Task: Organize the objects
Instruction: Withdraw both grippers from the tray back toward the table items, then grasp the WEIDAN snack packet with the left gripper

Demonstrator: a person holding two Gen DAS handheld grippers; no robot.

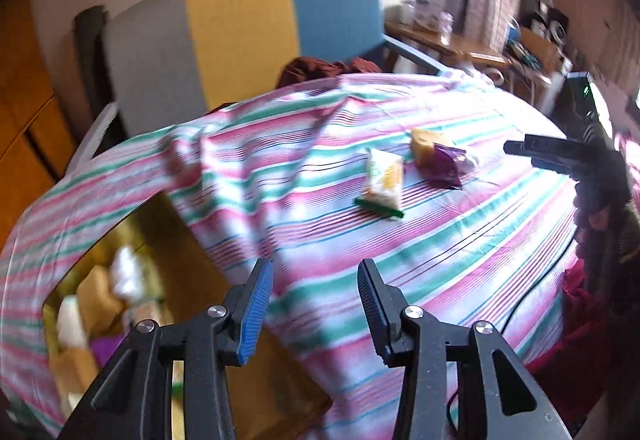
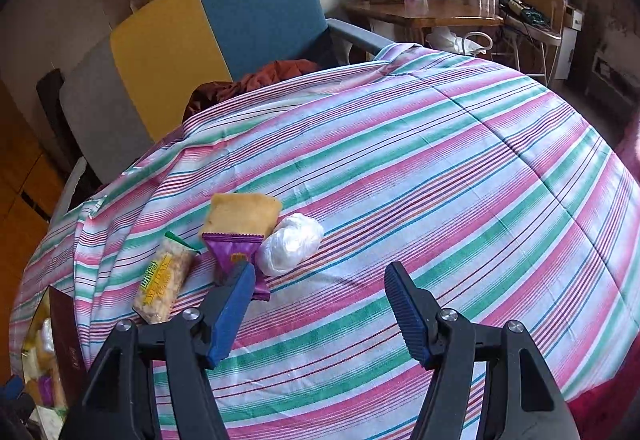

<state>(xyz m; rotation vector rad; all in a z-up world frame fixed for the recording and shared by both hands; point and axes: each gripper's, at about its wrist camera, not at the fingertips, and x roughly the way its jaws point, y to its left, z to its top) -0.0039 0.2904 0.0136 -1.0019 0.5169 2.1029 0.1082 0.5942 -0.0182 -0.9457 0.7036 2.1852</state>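
Snacks lie on a striped cloth (image 2: 440,159) over a table. A green-edged rice cracker pack (image 2: 164,284) lies at the left, a purple-wrapped yellow cake (image 2: 240,224) beside it, and a white plastic-wrapped ball (image 2: 290,242) touches the cake's right side. The cracker pack (image 1: 384,185) and the cake (image 1: 434,155) also show in the left wrist view. My right gripper (image 2: 320,280) is open and empty, just in front of the ball. My left gripper (image 1: 316,272) is open and empty, above the cloth's left edge. The right gripper's fingers (image 1: 536,149) show at the right of the left wrist view.
A box (image 1: 100,300) with several snack packs sits low at the left, beside the cloth's edge; it also shows in the right wrist view (image 2: 44,352). A grey, yellow and blue chair (image 2: 208,23) stands behind the table with a dark red garment (image 2: 256,79). A wooden desk (image 2: 424,13) stands at the back right.
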